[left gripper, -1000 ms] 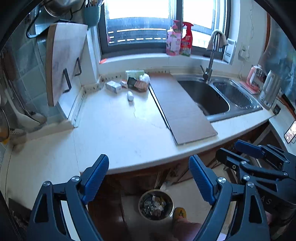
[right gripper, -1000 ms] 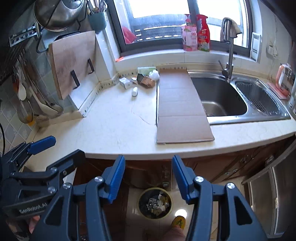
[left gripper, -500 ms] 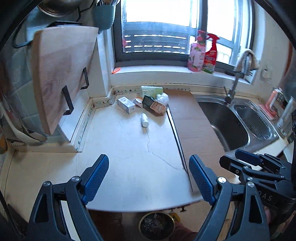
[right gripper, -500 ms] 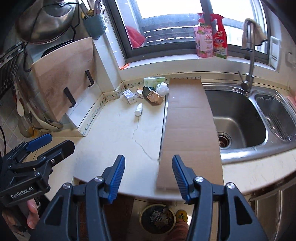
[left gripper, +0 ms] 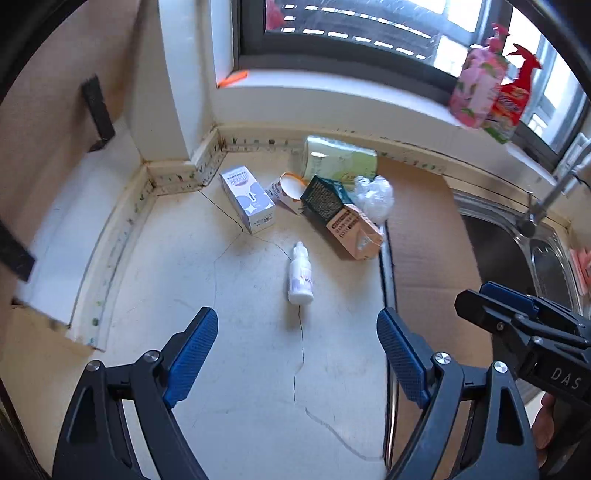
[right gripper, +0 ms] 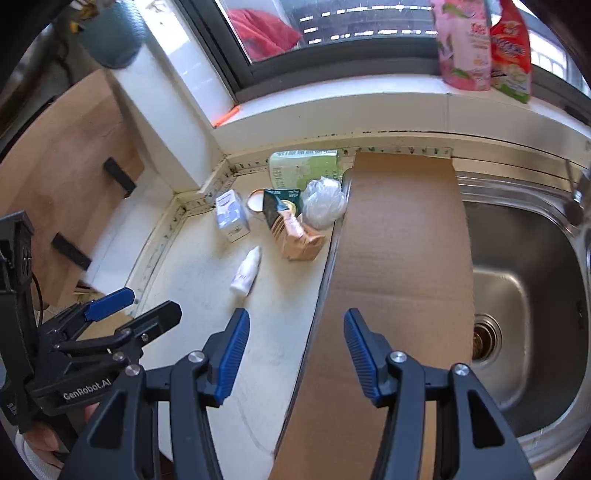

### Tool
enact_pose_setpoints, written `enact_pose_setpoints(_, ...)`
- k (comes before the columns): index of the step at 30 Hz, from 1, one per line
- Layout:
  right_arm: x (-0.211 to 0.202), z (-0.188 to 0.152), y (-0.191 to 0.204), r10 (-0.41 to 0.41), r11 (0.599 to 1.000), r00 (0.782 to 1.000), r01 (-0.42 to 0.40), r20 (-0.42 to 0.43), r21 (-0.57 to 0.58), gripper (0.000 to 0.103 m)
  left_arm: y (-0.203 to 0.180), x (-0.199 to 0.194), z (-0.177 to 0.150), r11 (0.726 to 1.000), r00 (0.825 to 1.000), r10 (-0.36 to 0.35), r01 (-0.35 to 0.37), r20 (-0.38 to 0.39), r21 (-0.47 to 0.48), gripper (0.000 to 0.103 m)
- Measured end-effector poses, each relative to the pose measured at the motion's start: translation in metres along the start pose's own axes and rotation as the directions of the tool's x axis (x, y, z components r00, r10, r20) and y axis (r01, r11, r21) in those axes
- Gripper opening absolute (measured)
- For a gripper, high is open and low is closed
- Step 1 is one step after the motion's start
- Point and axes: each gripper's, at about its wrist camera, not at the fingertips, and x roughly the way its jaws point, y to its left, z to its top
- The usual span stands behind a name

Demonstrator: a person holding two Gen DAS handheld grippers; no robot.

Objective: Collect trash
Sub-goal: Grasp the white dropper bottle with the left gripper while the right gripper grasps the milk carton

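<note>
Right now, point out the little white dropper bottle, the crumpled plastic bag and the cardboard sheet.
white dropper bottle (left gripper: 300, 277): left wrist view, on its body.
crumpled plastic bag (left gripper: 373, 195): left wrist view, on its middle.
cardboard sheet (right gripper: 400, 236): right wrist view, on its bare face.

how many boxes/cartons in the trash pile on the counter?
2 clear: white box near the corner, brown carton beside the crumpled bag. A third pack between them is partly hidden.

Home kitchen, steel sink (right gripper: 524, 280), worktop (left gripper: 240, 332), window (left gripper: 351, 33)
</note>
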Motion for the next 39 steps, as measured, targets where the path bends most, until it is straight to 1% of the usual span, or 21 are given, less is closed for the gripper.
enact_pose_setpoints(5,0.045,0.035,-0.018,0.039,0.999,0.997,-0.037,-0.06,0.035,0.054,-0.001,0.059,0.02,0.999,0.995,-0.017,0.013,-0.094,-0.044,0.071)
enact_pose_setpoints(6,0.051,0.04,-0.02,0.049,0.998,0.996,-0.047,-0.069,0.04,0.054,-0.002,0.068,0.022,0.999,0.994,-0.017,0.011,-0.107,-0.05,0.07)
enact_pose_setpoints(9,0.072,0.055,-0.024,0.074,0.996,0.993,-0.069,-0.092,0.058,0.057,-0.002,0.088,0.026,0.997,0.99,-0.018,0.008,-0.138,-0.07,0.069)
enact_pose_setpoints(10,0.079,0.058,-0.025,0.08,0.995,0.992,-0.074,-0.098,0.06,0.057,-0.002,0.095,0.027,0.997,0.989,-0.017,0.006,-0.146,-0.077,0.066)
enact_pose_setpoints(11,0.085,0.062,-0.025,0.082,0.995,0.991,-0.076,-0.105,0.06,0.059,-0.002,0.101,0.029,0.996,0.988,-0.02,0.007,-0.154,-0.083,0.06)
enact_pose_setpoints(13,0.096,0.068,-0.025,0.087,0.995,0.989,-0.081,-0.119,0.058,0.06,-0.001,0.111,0.031,0.996,0.986,-0.022,0.007,-0.166,-0.094,0.054)
enact_pose_setpoints(15,0.106,0.073,-0.024,0.094,0.995,0.987,-0.088,-0.13,0.051,0.06,0.001,0.119,0.032,0.995,0.984,-0.019,0.001,-0.175,-0.102,0.051)
enact_pose_setpoints(16,0.111,0.074,-0.022,0.098,0.995,0.986,-0.092,-0.136,0.046,0.06,0.002,0.123,0.033,0.994,0.983,-0.02,0.001,-0.18,-0.108,0.047)
enact_pose_setpoints(17,0.114,0.076,-0.021,0.101,0.994,0.985,-0.096,-0.14,0.044,0.06,0.003,0.127,0.033,0.993,0.983,-0.021,0.0,-0.184,-0.114,0.04)
enact_pose_setpoints(18,0.117,0.077,-0.02,0.105,0.994,0.984,-0.1,-0.143,0.04,0.06,0.004,0.129,0.033,0.993,0.982,-0.021,-0.001,-0.187,-0.117,0.036)
enact_pose_setpoints(20,0.126,0.079,-0.018,0.106,0.994,0.982,-0.103,-0.157,0.029,0.06,0.005,0.13,0.033,0.992,0.984,-0.014,-0.008,-0.176,-0.123,0.023)
enact_pose_setpoints(24,0.141,0.082,-0.013,0.105,0.994,0.979,-0.105,-0.176,0.007,0.06,0.018,0.129,0.033,0.984,0.989,0.0,-0.027,-0.151,-0.177,0.022)
enact_pose_setpoints(27,0.15,0.083,-0.01,0.109,0.994,0.977,-0.111,-0.186,0.001,0.062,0.029,0.124,0.032,0.977,0.991,0.023,-0.05,-0.131,-0.207,0.022)
enact_pose_setpoints(31,0.159,0.083,-0.003,0.101,0.994,0.974,-0.107,-0.203,-0.019,0.062,0.041,0.115,0.031,0.969,0.993,0.026,-0.053,-0.112,-0.241,0.022)
enact_pose_setpoints(35,0.162,0.079,0.008,0.084,0.994,0.978,-0.097,-0.19,-0.059,0.062,0.048,0.104,0.028,0.962,0.995,0.026,-0.05,-0.092,-0.268,0.022)
enact_pose_setpoints(37,0.163,0.077,0.012,0.062,0.994,0.982,-0.077,-0.178,-0.078,0.062,0.056,0.096,0.028,0.96,0.996,0.023,-0.046,-0.087,-0.278,0.022)
enact_pose_setpoints(38,0.163,0.076,0.013,0.052,0.994,0.983,-0.068,-0.175,-0.085,0.06,0.057,0.094,0.027,0.959,0.996,0.024,-0.047,-0.084,-0.281,0.022)
enact_pose_setpoints(39,0.163,0.075,0.015,0.043,0.994,0.984,-0.059,-0.174,-0.091,0.055,0.058,0.091,0.025,0.958,0.996,0.024,-0.046,-0.081,-0.282,0.022)
